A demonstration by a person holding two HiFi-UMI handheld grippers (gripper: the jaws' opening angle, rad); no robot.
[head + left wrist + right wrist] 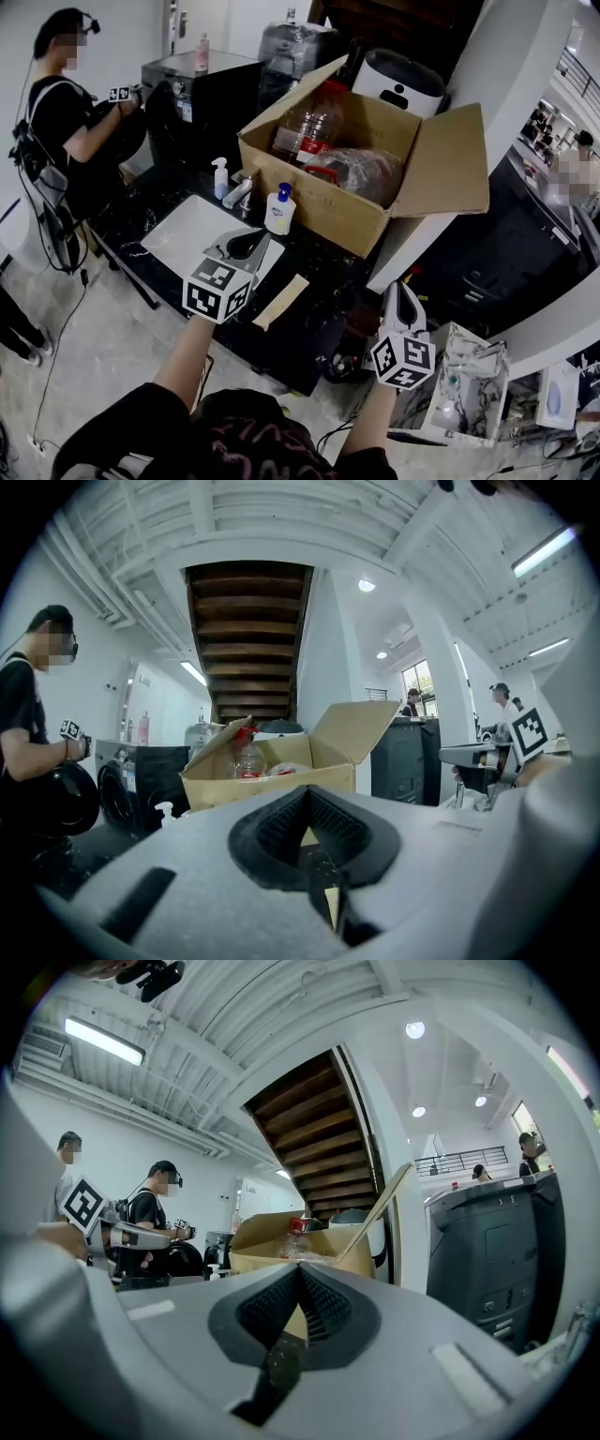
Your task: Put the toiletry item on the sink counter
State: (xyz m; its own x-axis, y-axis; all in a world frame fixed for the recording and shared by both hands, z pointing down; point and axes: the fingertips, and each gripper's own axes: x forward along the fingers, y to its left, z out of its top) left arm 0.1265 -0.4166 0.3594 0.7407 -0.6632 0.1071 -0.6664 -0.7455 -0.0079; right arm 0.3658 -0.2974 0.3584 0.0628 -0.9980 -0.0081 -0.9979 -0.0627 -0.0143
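Observation:
A white pump bottle with a blue cap (279, 211) stands upright on the black sink counter (323, 272), between the white basin (187, 234) and a cardboard box (328, 211). A smaller white spray bottle (220, 178) stands by the faucet (239, 193). My left gripper (247, 246) hovers over the basin's right edge, just short of the pump bottle, shut and empty; its jaws meet in the left gripper view (307, 795). My right gripper (399, 292) hangs off the counter's right end, also shut with nothing in it (300, 1271).
The open box holds plastic bottles (314, 122) and a bag. A flat cardboard strip (281, 300) lies near the counter's front edge. A person (66, 122) with grippers stands at the far left by a black machine (202, 94). Clutter (469, 384) sits on the floor at right.

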